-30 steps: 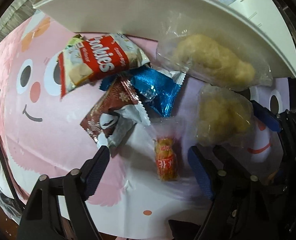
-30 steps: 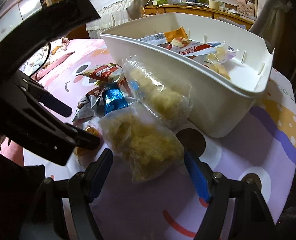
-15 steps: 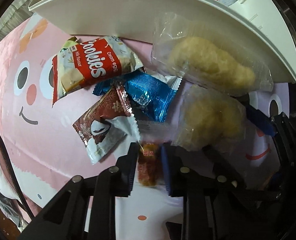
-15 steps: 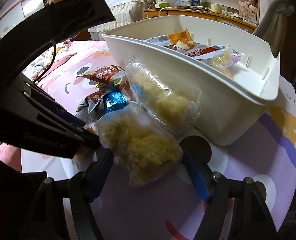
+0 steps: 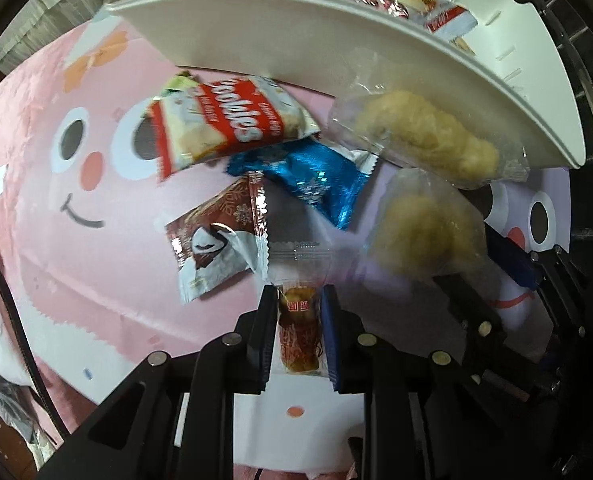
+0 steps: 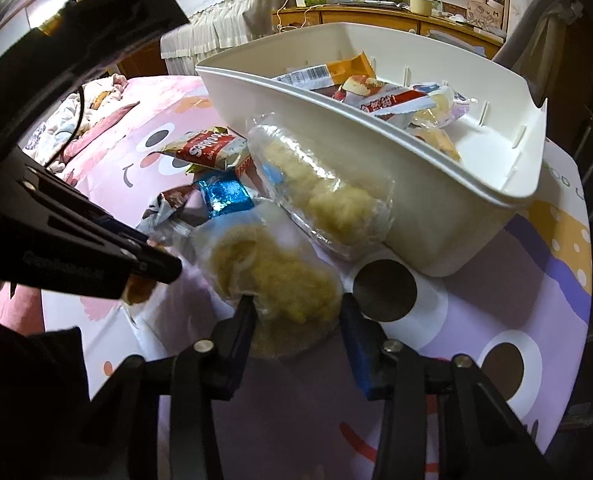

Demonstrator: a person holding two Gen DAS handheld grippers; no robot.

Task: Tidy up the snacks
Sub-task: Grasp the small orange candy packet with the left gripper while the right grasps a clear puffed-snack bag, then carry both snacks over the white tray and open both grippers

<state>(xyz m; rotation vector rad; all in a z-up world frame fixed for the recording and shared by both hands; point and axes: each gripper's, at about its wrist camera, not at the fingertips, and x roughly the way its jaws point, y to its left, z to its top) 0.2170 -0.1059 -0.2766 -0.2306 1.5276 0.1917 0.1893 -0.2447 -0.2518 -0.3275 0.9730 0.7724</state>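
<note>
A white plastic bin [image 6: 436,216] sits at the far side of the desk [image 6: 476,320], which is covered by a cartoon-face printed cloth, and holds a heap of wrapped snacks [image 6: 380,98]. A long clear-wrapped pastry roll [image 5: 424,140] leans against the bin's near wall. Just before it lies a rounder clear bag of crumbly pastry [image 6: 272,276], between the right tongs [image 6: 296,316]. Left of the roll lies a blue foil packet [image 5: 316,180], with a red-and-white cookies packet [image 5: 224,128] behind it and a brown-and-white foil packet [image 5: 216,240] before it. Nearest, a small clear-wrapped orange snack [image 5: 298,328] sits between the left tongs [image 5: 298,312].
</note>
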